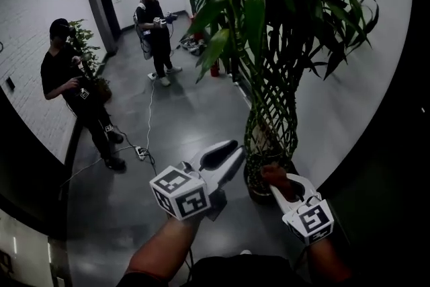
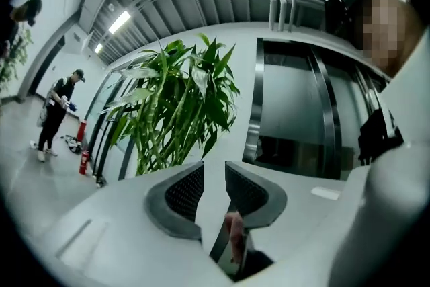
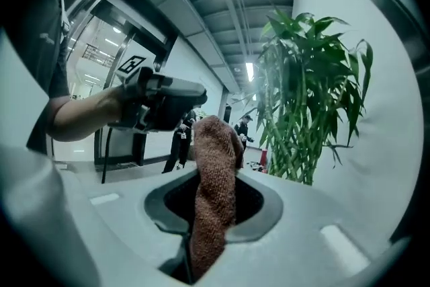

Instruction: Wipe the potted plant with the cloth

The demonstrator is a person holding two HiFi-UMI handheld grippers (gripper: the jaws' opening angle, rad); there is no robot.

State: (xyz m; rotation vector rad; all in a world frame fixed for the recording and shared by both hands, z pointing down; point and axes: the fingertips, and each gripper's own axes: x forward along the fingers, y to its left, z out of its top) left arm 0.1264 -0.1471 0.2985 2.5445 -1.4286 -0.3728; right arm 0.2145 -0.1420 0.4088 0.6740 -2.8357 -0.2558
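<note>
The potted plant [image 1: 269, 17] has long green leaves over braided stems and stands in a dark pot [image 1: 254, 179] against the white wall. My right gripper [image 1: 279, 188] is low beside the pot and is shut on a brown cloth [image 3: 215, 185], which sticks up out of its jaws. In the head view the cloth [image 1: 274, 175] shows at the pot's rim. My left gripper [image 1: 232, 151] hangs just left of the pot, open, with nothing between its pads [image 2: 185, 191]. Both gripper views face the plant [image 2: 175, 101] [image 3: 309, 91].
Two people stand on the grey floor at the back left, one beside a second plant [image 1: 84, 37]. A cable and a power strip [image 1: 141, 151] lie on the floor. A red extinguisher [image 1: 215, 68] stands behind the plant. A curved white wall [image 1: 376, 91] closes the right side.
</note>
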